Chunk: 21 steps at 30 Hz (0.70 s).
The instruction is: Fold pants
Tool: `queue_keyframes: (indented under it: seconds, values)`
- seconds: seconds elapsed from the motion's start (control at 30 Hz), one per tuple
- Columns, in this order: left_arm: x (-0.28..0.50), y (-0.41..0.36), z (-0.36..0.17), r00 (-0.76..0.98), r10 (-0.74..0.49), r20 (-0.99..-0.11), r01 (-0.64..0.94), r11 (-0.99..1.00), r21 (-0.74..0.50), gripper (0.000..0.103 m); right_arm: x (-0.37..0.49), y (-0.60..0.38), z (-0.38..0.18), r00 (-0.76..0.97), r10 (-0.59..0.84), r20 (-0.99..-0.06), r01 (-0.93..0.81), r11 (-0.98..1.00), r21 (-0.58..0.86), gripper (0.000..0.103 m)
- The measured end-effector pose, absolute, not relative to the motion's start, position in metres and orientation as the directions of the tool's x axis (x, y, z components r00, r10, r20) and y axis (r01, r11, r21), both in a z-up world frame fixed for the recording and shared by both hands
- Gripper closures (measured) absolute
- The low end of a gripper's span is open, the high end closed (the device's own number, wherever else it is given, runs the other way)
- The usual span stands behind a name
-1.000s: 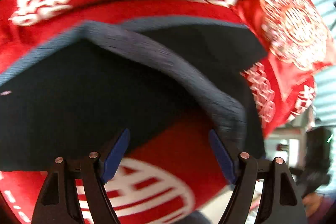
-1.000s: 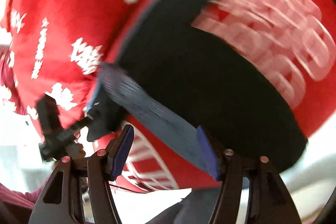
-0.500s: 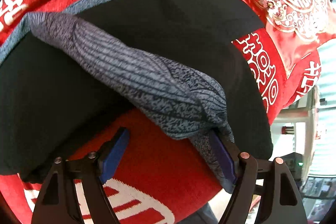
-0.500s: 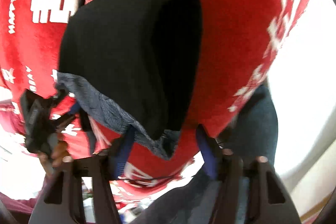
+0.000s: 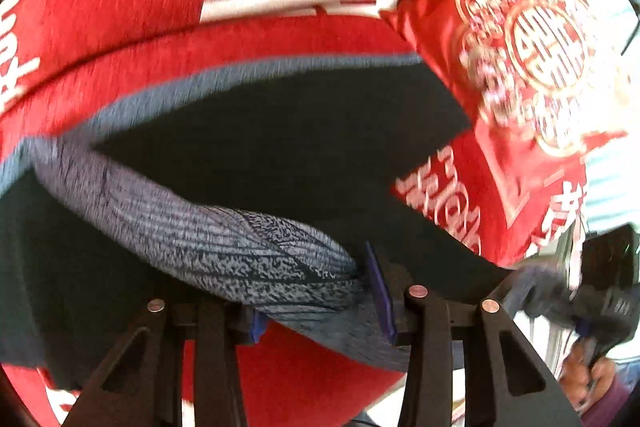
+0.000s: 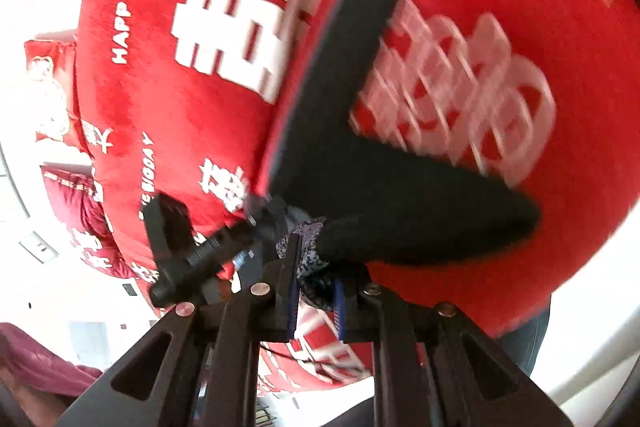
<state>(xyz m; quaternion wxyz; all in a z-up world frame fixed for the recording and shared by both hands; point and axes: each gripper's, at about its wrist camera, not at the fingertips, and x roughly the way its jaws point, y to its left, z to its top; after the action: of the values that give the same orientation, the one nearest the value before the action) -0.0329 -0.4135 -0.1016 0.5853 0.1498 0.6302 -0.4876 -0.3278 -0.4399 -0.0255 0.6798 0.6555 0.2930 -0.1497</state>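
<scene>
Pinching the grey waistband low in each frame, the left gripper and right gripper are clamping the black pants over the red bedspread, likely readying a fold; only the right view is showing the legs splayed.

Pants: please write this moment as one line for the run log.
left claw: shut on waistband | right claw: shut on waistband | pants: legs spread on red blanket | fold: not yet done
</scene>
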Motion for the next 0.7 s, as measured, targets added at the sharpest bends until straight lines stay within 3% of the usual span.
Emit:
queue_keyframes:
  seconds: [0.23,0.4,0.43,0.47,0.5,0.53,0.57,0.7]
  values:
    - [0.02,-0.482,-0.097,-0.164,-0.404,-0.9,0.756,0.534,-0.378,0.058,-0.249,-0.569,-0.014,0.724,0.2,-0.66,0.616,0.242,0.75,0.088]
    - [0.056,-0.496,-0.083,-0.121,-0.393,-0.911,0.747,0.568,-0.345,0.058,-0.188,-0.623,-0.039,0.568,0.205,-0.797,0.712,0.364,0.6,0.085]
    - [0.059,-0.493,-0.075,-0.094,-0.397,-0.913,0.756,0.568,-0.324,0.05,-0.18,-0.628,-0.044,0.522,0.193,-0.831,0.738,0.387,0.553,0.084]
    - [0.062,-0.489,-0.07,-0.064,-0.399,-0.915,0.759,0.576,-0.304,0.033,-0.172,-0.632,-0.048,0.474,0.175,-0.863,0.76,0.415,0.501,0.076]
    - [0.066,-0.48,-0.065,-0.016,-0.403,-0.915,0.758,0.592,-0.274,0.027,-0.164,-0.635,-0.049,0.416,0.147,-0.897,0.775,0.458,0.435,0.066]
    - [0.067,-0.474,-0.064,0.019,-0.399,-0.917,0.759,0.603,-0.247,0.026,-0.157,-0.634,-0.046,0.372,0.104,-0.922,0.776,0.51,0.371,0.039]
    - [0.068,-0.467,-0.067,0.047,-0.373,-0.927,0.763,0.612,-0.207,0.026,-0.153,-0.63,-0.039,0.363,0.055,-0.93,0.761,0.558,0.33,0.023]
    - [0.073,-0.431,-0.112,0.074,-0.196,-0.978,0.698,0.711,-0.09,0.026,-0.177,-0.594,-0.019,0.411,0.002,-0.912,0.737,0.588,0.334,0.022]
